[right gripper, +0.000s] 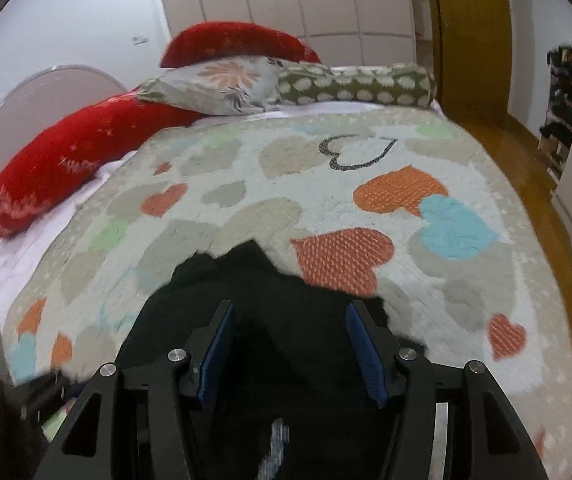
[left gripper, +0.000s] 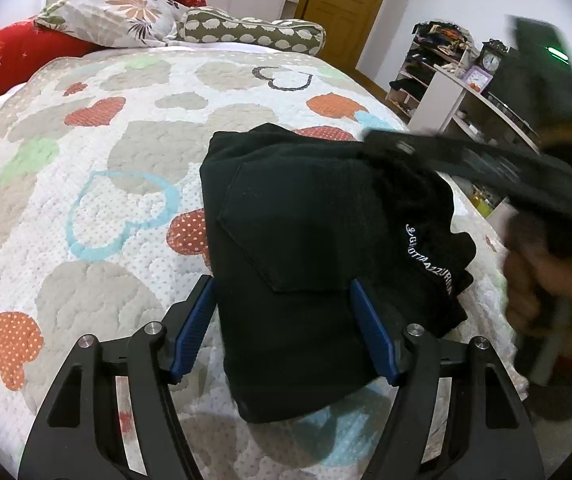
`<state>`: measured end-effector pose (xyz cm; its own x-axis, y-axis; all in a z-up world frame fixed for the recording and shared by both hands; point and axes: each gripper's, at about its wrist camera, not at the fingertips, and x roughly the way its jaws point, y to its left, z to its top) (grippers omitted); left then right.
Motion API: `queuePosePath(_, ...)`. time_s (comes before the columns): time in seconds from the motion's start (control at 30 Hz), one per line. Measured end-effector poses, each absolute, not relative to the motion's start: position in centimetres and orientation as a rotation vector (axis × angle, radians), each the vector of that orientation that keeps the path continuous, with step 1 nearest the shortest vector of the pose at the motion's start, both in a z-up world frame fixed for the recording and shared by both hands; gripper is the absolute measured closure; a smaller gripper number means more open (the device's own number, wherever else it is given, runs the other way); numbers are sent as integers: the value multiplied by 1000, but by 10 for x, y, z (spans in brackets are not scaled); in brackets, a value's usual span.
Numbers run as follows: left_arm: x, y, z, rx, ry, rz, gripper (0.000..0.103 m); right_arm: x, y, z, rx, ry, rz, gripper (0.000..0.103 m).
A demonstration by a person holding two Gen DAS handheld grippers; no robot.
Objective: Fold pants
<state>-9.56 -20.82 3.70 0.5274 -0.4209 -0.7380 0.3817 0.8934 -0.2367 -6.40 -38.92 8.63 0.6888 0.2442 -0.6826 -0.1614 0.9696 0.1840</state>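
- Left gripper (left gripper: 284, 312) hangs over the near end of the folded black pants (left gripper: 305, 240), blue pads spread wide to either side of the bundle and pressing nothing — my guess is it's steadying or just checking the fold.
- It angles down at the quilt (left gripper: 86, 160), which spreads out ahead of it.
- Right gripper (right gripper: 289, 344) has its jaws apart too, dark cloth filling the gap below them; whether the pads touch it I can't tell through the blur.
- From the left tool's view, the right one cuts in from the right side, a hand (left gripper: 541, 288) wrapped round its handle, fingers reaching over the pants' far corner.
- Pillows sit well beyond, at the head of the bed.
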Motion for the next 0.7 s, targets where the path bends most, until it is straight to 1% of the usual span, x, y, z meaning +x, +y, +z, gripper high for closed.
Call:
queuePosePath(0.13, -98, -210, 38, -41, 893, -461, 34, -98, -393, 75, 69, 804, 203, 48)
queuePosePath(0.27, -99, -212, 37, -44, 898, -445, 34, -108, -400, 41, 69, 886, 152, 46)
queuePosePath(0.33, -99, -215, 37, -27, 901, -435, 34, -112, -406, 32, 124, 877, 164, 45)
queuePosePath(0.4, -100, -216, 38, -17, 896, -424, 34, -113, -412, 34, 172, 890, 173, 45)
queuePosePath(0.6, -102, -215, 42, -9, 893, -408, 34, -130, -410, 57, 113, 839, 168, 45)
queuePosePath(0.7, -103, -217, 42, -1, 888, -403, 34, -135, -407, 52, 104, 857, 175, 45)
